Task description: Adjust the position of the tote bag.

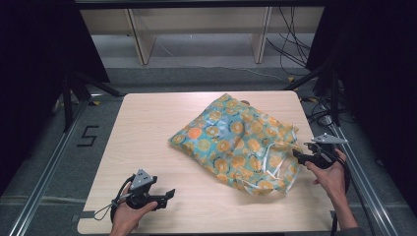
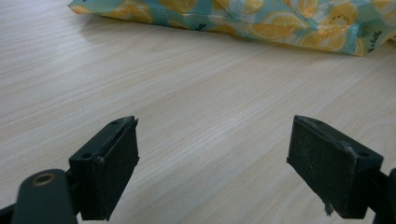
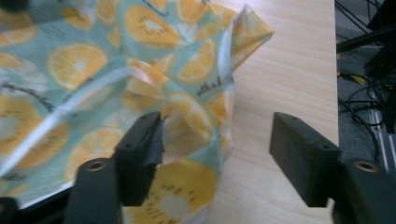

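A bag [image 1: 236, 142] printed with orange slices on a pale blue-green ground lies crumpled on the light wooden table [image 1: 147, 123], right of the table's middle and reaching toward its right edge. A clear strip runs along the bag's near right corner.

The right gripper [image 1: 297, 154] is held in a hand [image 1: 330, 174] at the table's right edge, level with the bag's right end, its tips just at the bag's edge. In the right gripper view the jaws stand spread; a fold of the bag's rim [image 3: 205, 116] sits in the gap, close against the left jaw, while the right jaw is over bare table, well clear of the fabric. The pads are not pressing on the bag.

The left gripper [image 1: 169, 193] rests low over the near left part of the table, held in the other hand [image 1: 129, 212], well apart from the bag. In the left gripper view its jaws are spread wide over bare wood, with the bag's edge [image 2: 243, 18] lying farther off ahead.
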Available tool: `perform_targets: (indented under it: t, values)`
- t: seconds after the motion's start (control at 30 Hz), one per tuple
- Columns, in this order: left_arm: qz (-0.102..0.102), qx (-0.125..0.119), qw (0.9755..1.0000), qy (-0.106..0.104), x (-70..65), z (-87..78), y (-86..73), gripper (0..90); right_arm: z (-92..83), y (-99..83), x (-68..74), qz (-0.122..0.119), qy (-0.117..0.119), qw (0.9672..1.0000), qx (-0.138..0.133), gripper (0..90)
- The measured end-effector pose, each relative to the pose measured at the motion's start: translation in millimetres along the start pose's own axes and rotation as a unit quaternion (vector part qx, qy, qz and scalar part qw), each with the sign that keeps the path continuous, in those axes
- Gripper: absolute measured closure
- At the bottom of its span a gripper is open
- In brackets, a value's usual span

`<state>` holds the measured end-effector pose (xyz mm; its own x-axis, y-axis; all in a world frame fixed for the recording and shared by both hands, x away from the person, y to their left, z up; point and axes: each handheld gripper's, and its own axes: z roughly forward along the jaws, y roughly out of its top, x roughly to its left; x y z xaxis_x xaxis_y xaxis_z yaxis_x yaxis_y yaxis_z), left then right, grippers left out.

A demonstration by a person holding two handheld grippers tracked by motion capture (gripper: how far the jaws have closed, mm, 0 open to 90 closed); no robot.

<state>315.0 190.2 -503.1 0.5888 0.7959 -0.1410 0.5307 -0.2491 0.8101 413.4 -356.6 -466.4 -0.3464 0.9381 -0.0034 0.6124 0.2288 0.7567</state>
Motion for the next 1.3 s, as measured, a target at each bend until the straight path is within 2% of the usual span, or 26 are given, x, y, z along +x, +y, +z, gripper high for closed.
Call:
perform_targets:
  t: [0.07,0.1,0.13,0.17,0.2,0.27,0.37,0.43,0.47,0.5,0.53,0.57,0.6,0.63,0.77,0.8,0.87,0.9,0.93,0.97,1.03,1.07,1.1,1.17,1.23,1.3]
  values:
    - [-0.002,0.003,1.0000,-0.002,-0.6,0.0,0.0,15.1,6.3,-1.9,-5.8,-0.031,-0.007,0.9995,0.006,47.1]
    - [0.003,0.003,1.0000,-0.002,-0.2,-0.2,0.2,15.1,7.8,-3.2,-6.9,-0.028,-0.006,0.9995,0.010,52.6]
    - [0.007,0.002,1.0000,-0.002,0.3,-0.2,0.4,15.1,9.5,-4.7,-7.0,-0.018,0.012,0.9997,0.014,59.9]
    - [-0.001,0.000,1.0000,0.000,-0.5,0.0,-0.1,15.1,11.3,-7.6,-9.0,-0.024,0.018,0.9995,0.012,66.4]
    - [0.000,0.002,1.0000,-0.001,-0.1,-0.1,0.0,15.3,10.8,-9.3,-7.2,-0.004,0.031,0.9993,0.019,74.5]
    - [0.005,0.003,1.0000,-0.001,-0.1,-1.0,0.0,15.4,9.4,-13.0,-5.5,-0.031,0.033,0.9988,0.018,83.7]
    - [0.000,-0.005,1.0000,-0.002,-1.1,-1.6,0.3,15.4,6.8,-15.4,2.4,-0.051,0.051,0.9972,0.022,89.3]
    - [0.004,-0.005,1.0000,0.001,-0.8,-2.5,0.4,15.7,3.8,-19.0,10.3,-0.069,0.066,0.9951,0.024,90.0]
    - [0.023,0.007,0.9997,0.003,1.5,-4.9,0.5,16.5,0.5,-20.6,14.9,-0.079,0.074,0.9939,0.024,90.0]
    - [0.015,0.002,0.9999,0.002,0.3,-4.3,0.0,17.3,-4.3,-23.1,24.8,-0.058,0.076,0.9950,0.028,90.0]
    - [0.009,-0.004,0.9999,0.003,-0.6,-3.4,-0.3,17.9,-6.6,-24.5,27.2,-0.089,0.071,0.9933,0.022,90.0]
    - [0.011,0.000,0.9999,0.002,0.4,-3.5,-0.4,18.0,-8.7,-24.7,33.4,-0.091,0.083,0.9921,0.023,90.0]
    - [-0.001,-0.008,1.0000,0.004,-1.1,-2.7,-0.7,18.0,-11.3,-25.1,39.4,-0.088,0.093,0.9914,0.026,90.0]
    - [0.008,-0.005,0.9999,0.004,0.4,-3.5,-0.4,18.1,-13.4,-25.2,44.6,-0.090,0.101,0.9905,0.026,90.0]
    - [0.000,-0.008,1.0000,0.005,2.1,-3.6,-0.1,18.2,-20.2,-26.3,64.3,-0.112,0.117,0.9865,0.022,90.0]
    - [0.001,-0.007,1.0000,0.005,2.5,-3.7,-0.1,18.1,-21.7,-27.8,71.8,-0.106,0.122,0.9867,0.019,90.0]
    - [-0.003,-0.010,0.9999,0.005,2.1,-3.5,-0.1,18.1,-22.9,-27.3,80.6,-0.135,0.133,0.9818,0.010,90.0]
    - [0.012,0.000,0.9999,0.009,4.2,-5.2,0.5,18.0,-24.7,-27.2,87.2,-0.131,0.141,0.9812,0.013,90.0]
    - [-0.006,-0.010,0.9999,0.009,2.0,-3.7,1.0,17.9,-24.6,-27.1,92.1,-0.140,0.148,0.9790,0.009,90.0]
    - [-0.009,-0.011,0.9999,0.007,2.3,-3.4,1.2,17.8,-25.4,-26.1,96.3,-0.149,0.153,0.9768,0.009,90.0]
    - [-0.011,-0.010,0.9998,0.009,2.4,-3.9,1.6,17.7,-26.8,-25.8,107.7,-0.140,0.162,0.9768,0.009,90.0]
    - [-0.021,-0.017,0.9996,0.005,2.9,-3.7,2.3,17.6,-25.7,-24.4,110.9,-0.155,0.170,0.9732,0.003,90.0]
    - [-0.049,-0.037,0.9981,-0.009,2.4,-2.2,3.6,17.2,-25.1,-23.8,114.5,-0.164,0.172,0.9713,0.001,90.0]
    - [-0.064,-0.038,0.9971,-0.020,2.1,-0.5,5.6,15.6,-24.5,-23.4,123.5,-0.166,0.184,0.9689,0.004,90.0]
    - [-0.055,-0.033,0.9977,-0.022,0.0,2.5,7.5,15.6,-23.0,-22.6,130.9,-0.172,0.194,0.9658,0.004,90.0]
    - [-0.067,-0.045,0.9960,-0.038,-3.3,5.8,10.2,15.6,-21.3,-21.6,138.6,-0.176,0.204,0.9628,0.010,90.0]
